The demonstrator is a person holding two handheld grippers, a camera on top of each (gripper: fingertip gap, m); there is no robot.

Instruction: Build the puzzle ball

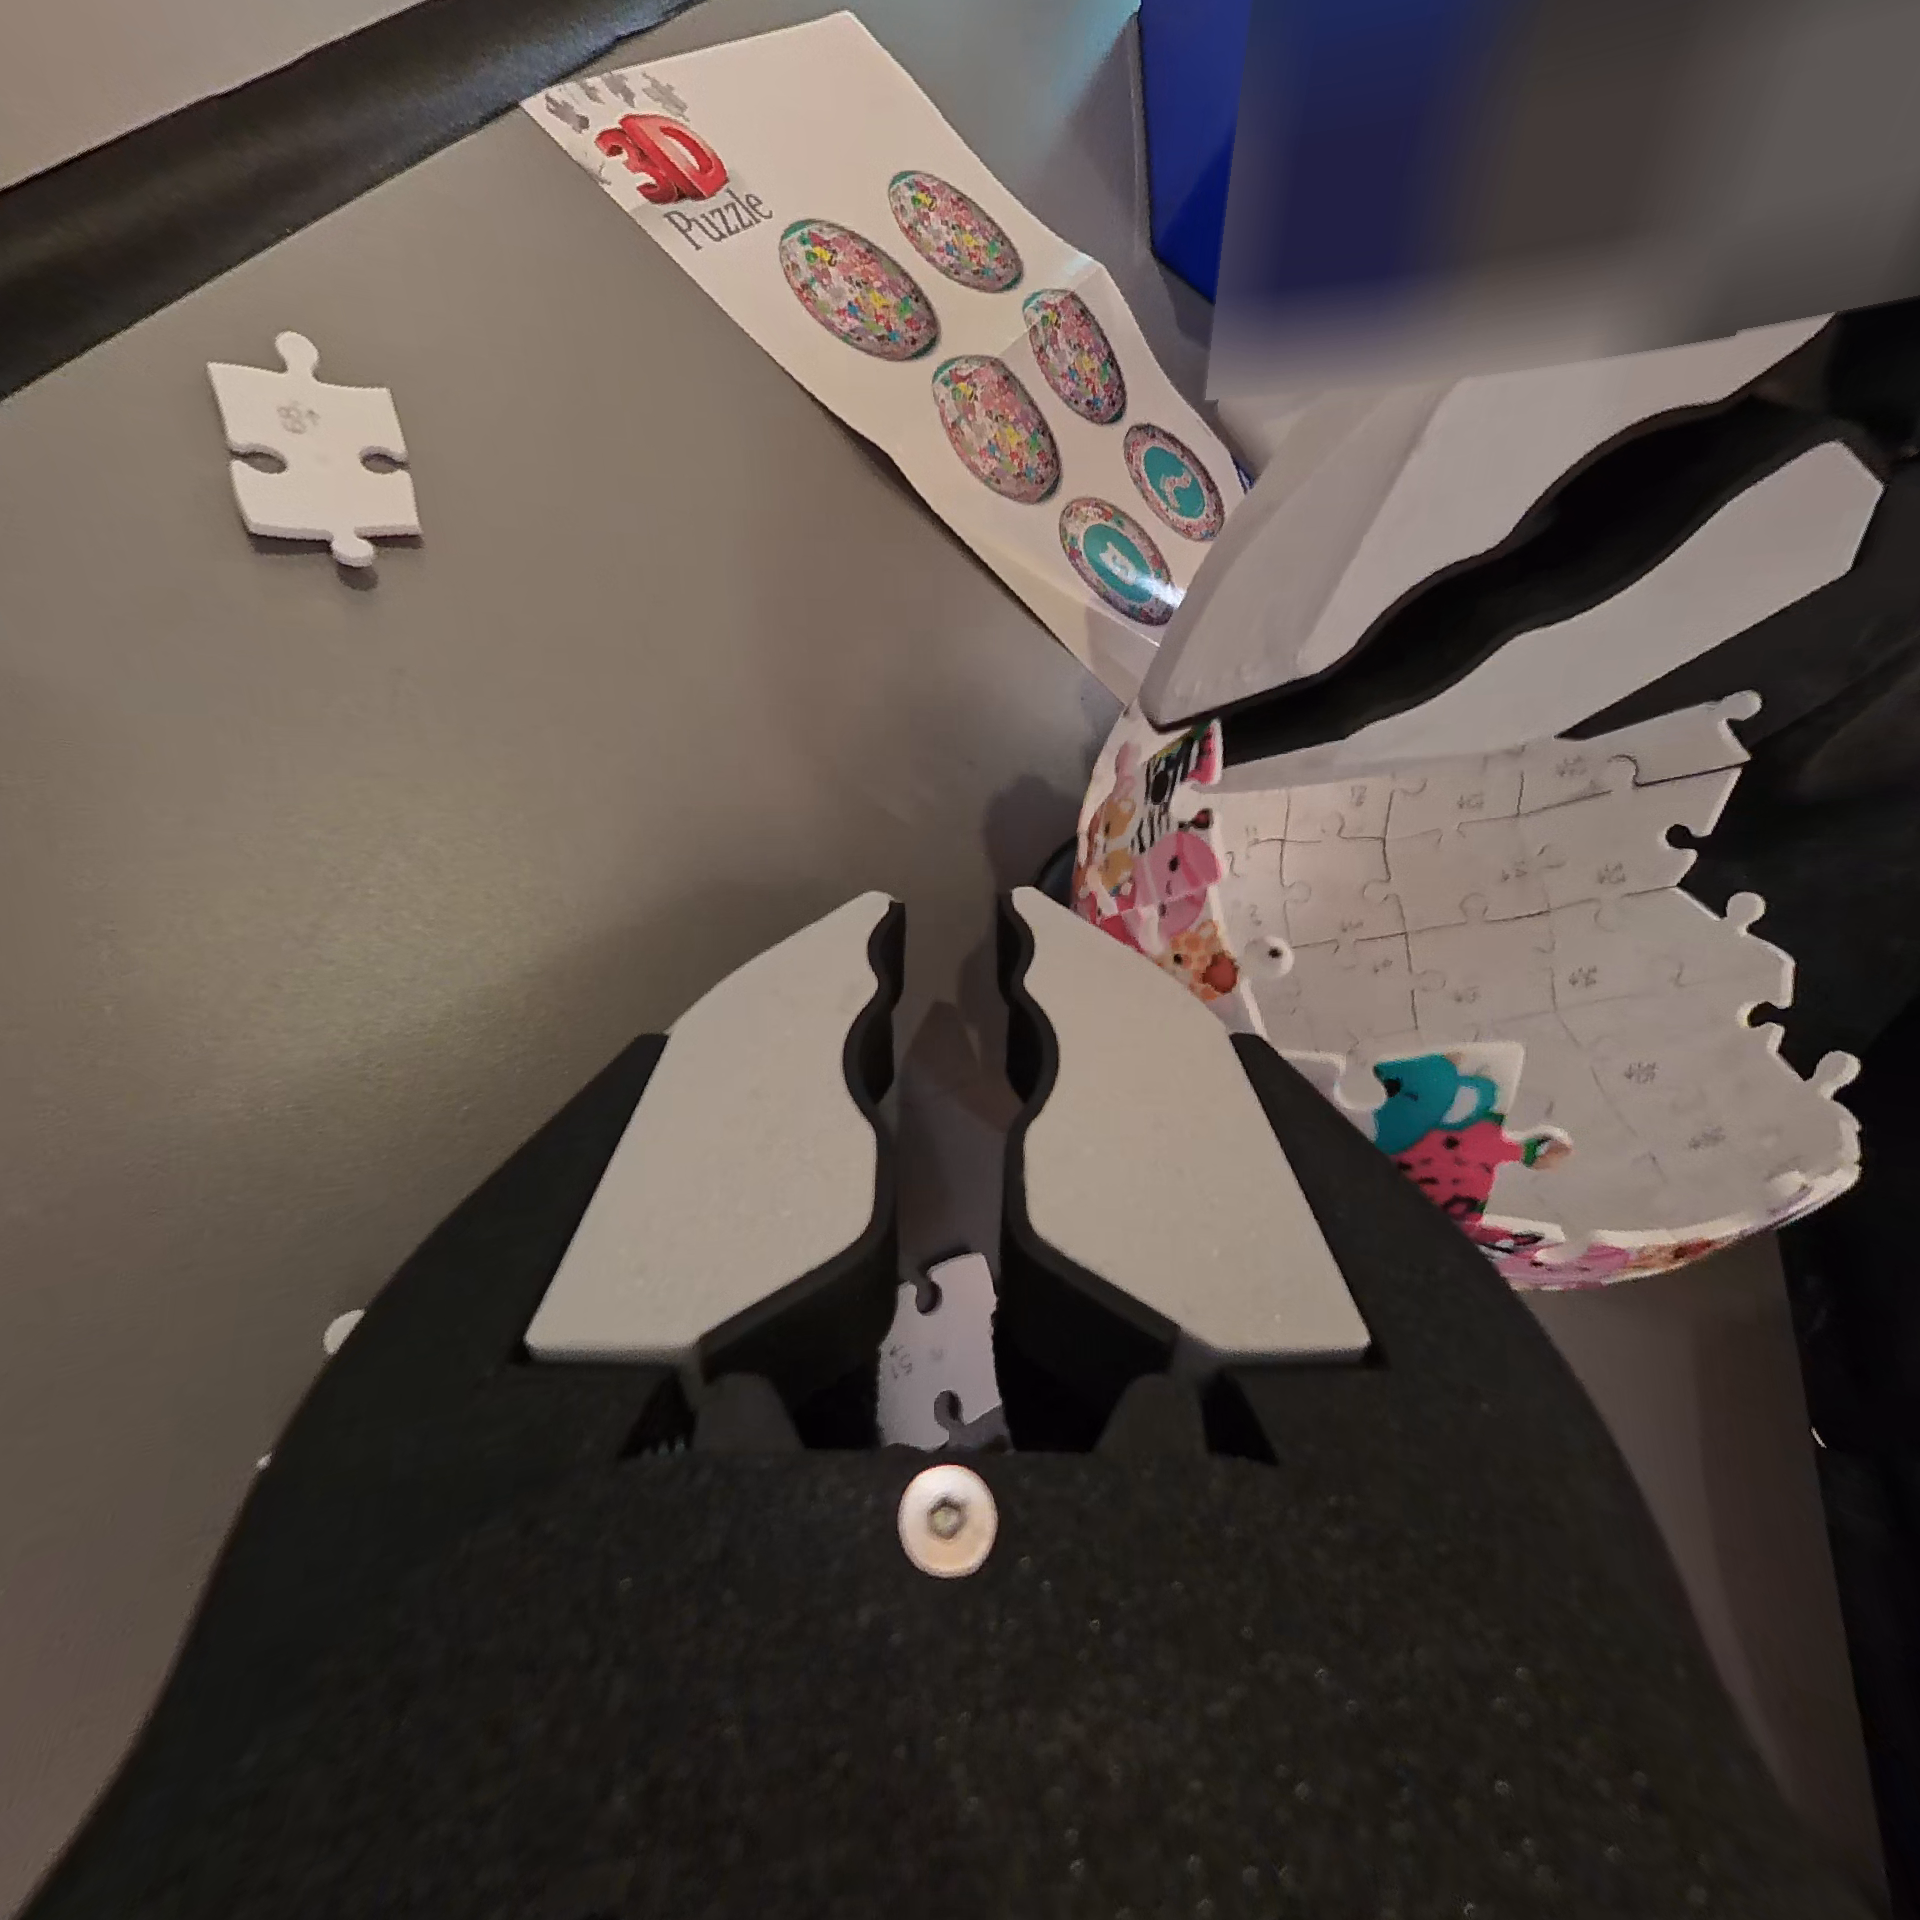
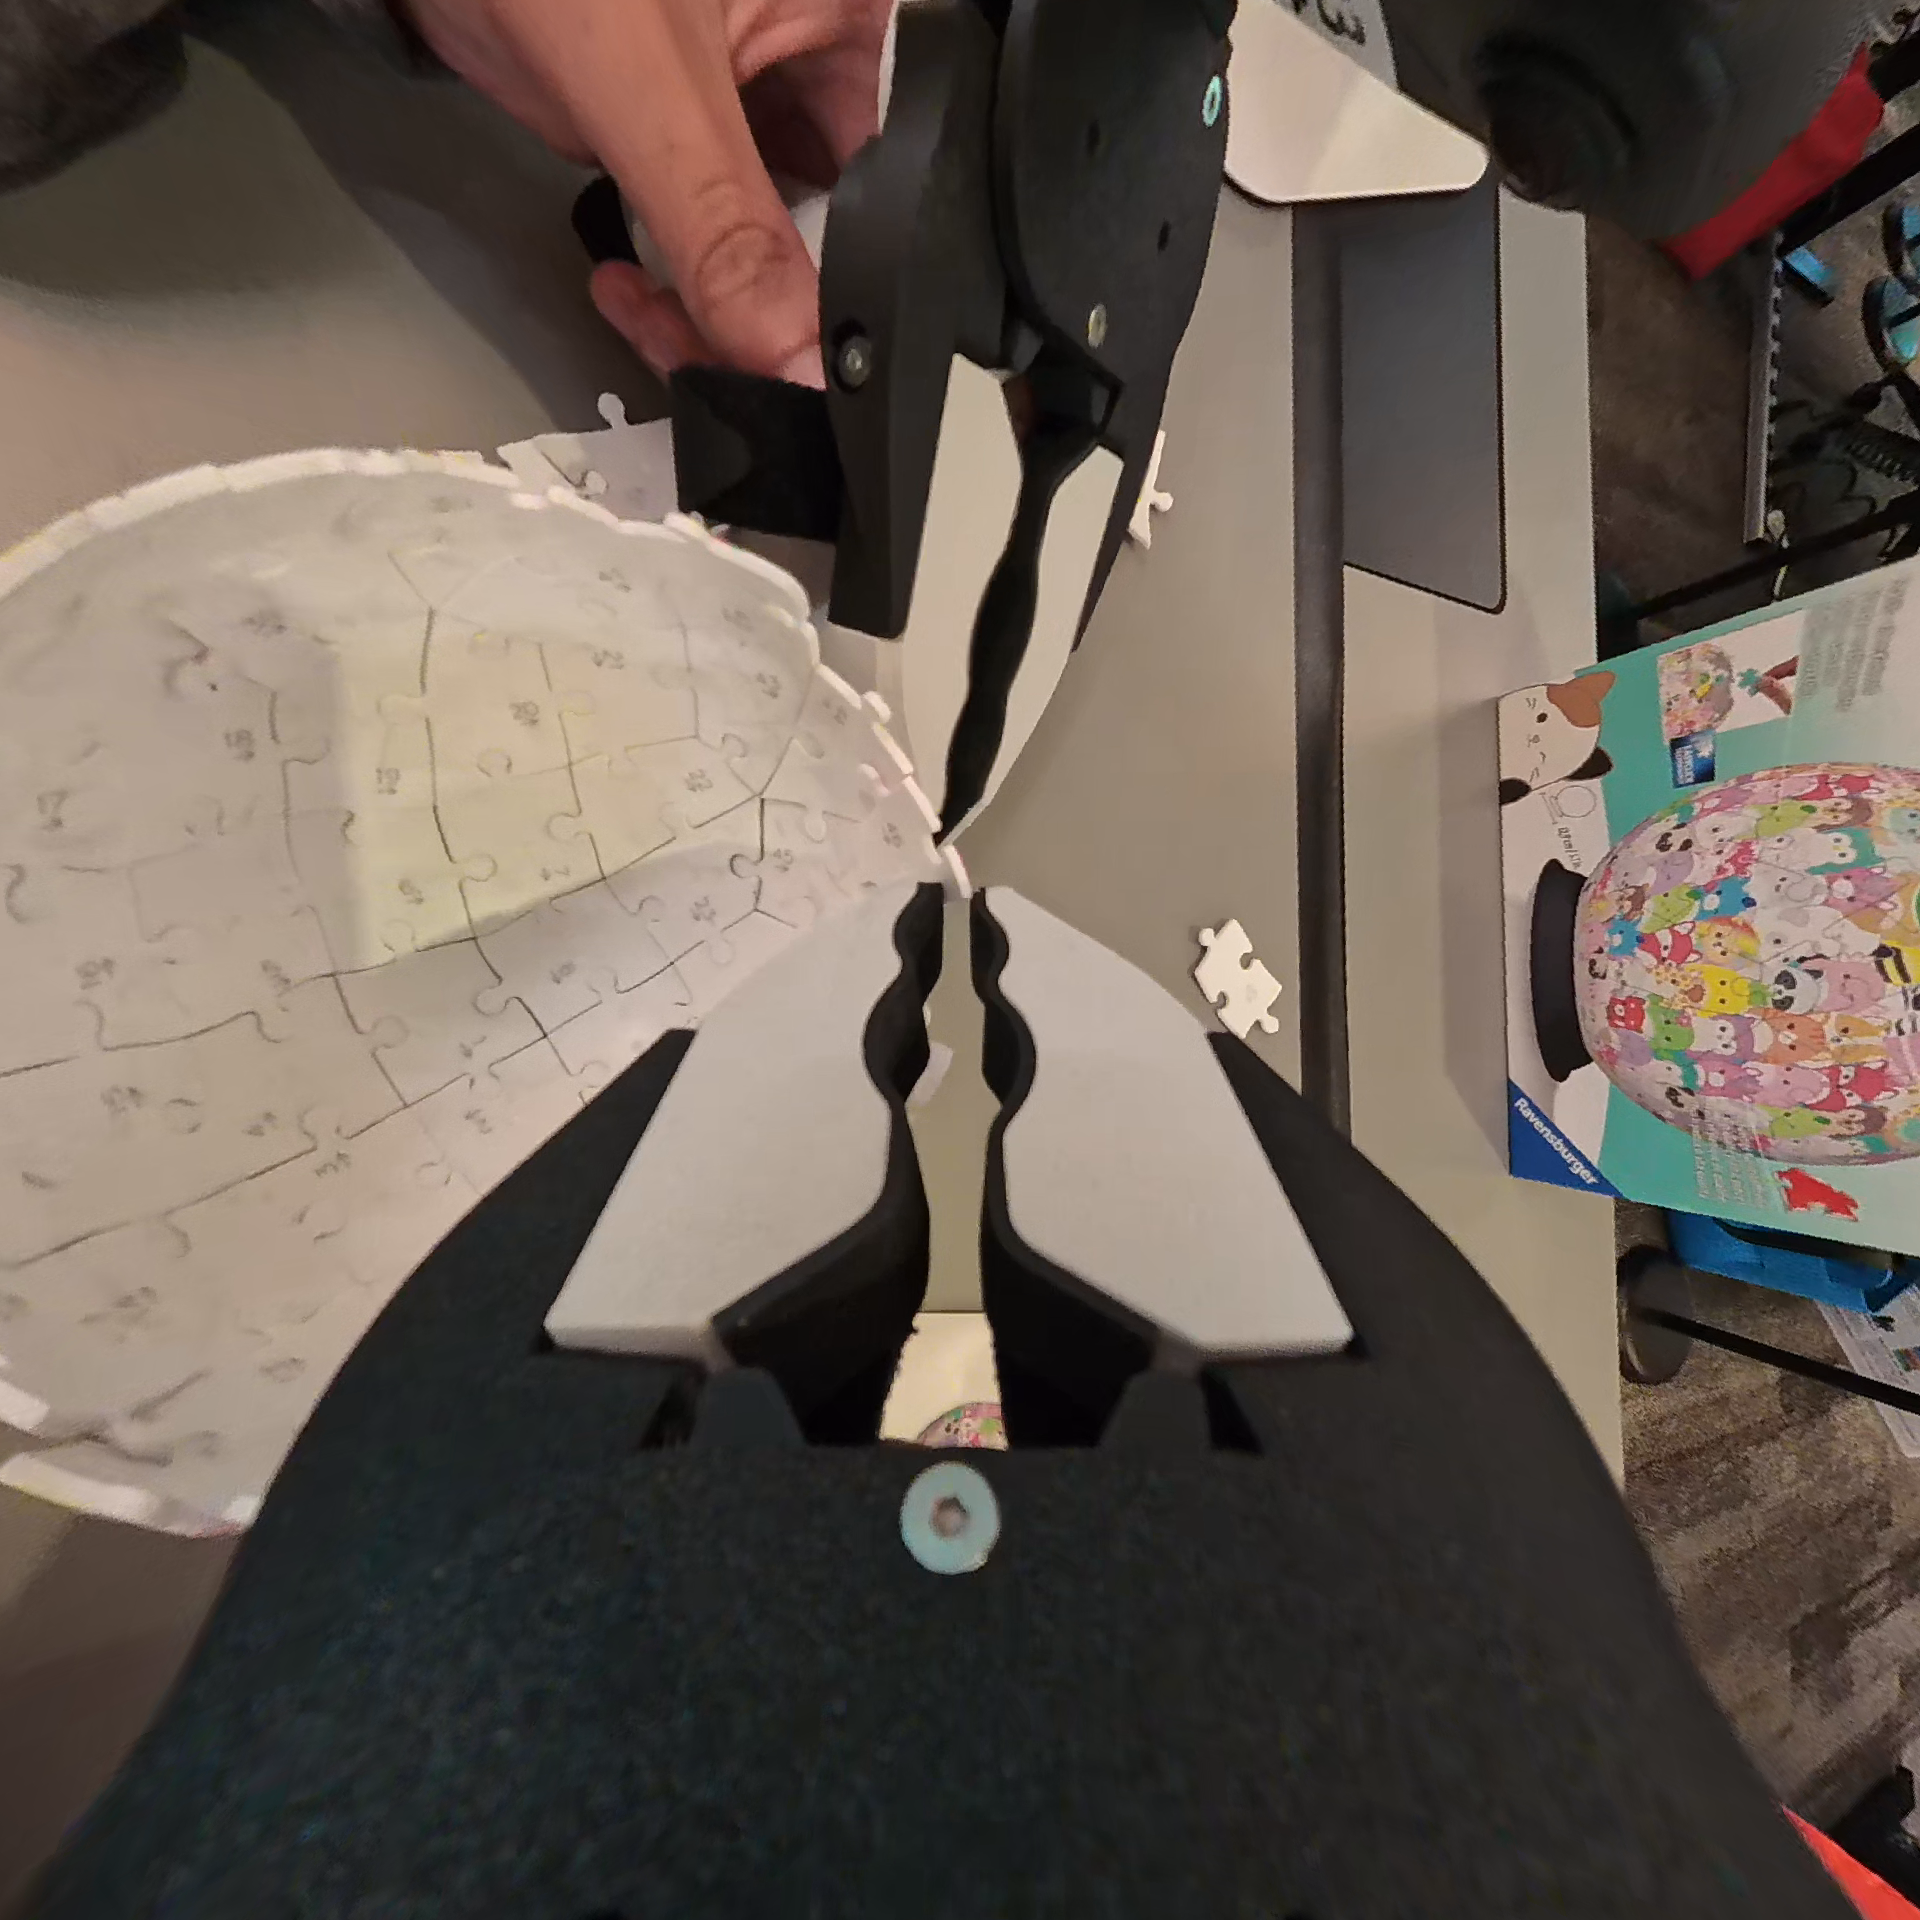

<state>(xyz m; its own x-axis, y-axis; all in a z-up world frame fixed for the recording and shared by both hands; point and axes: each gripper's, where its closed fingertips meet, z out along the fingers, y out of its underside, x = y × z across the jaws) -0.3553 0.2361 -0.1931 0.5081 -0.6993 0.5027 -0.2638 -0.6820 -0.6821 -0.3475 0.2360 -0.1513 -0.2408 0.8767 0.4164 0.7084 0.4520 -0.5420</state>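
Note:
The half-built puzzle ball (image 1: 1507,935) is an open shell with a white numbered inside and a colourful outside. It fills the left of the right wrist view (image 2: 364,831). My right gripper (image 2: 951,902) is shut on the shell's rim and also shows in the left wrist view (image 1: 1210,732). My left gripper (image 1: 954,912) stands just left of the ball, its jaws a narrow gap apart with nothing between the tips. In the right wrist view the left gripper (image 2: 948,831) points at the same rim spot. A colourful piece (image 1: 1455,1122) lies inside the shell.
One loose white piece (image 1: 312,447) lies on the grey table (image 1: 520,831), also visible in the right wrist view (image 2: 1236,977). Another piece (image 1: 940,1361) lies under my left gripper. The instruction leaflet (image 1: 935,312) is at the back. The puzzle box (image 2: 1714,935) hangs over the table edge. A hand (image 2: 707,156) holds the left gripper. Some 5 cm of space lies between my two pairs of fingers.

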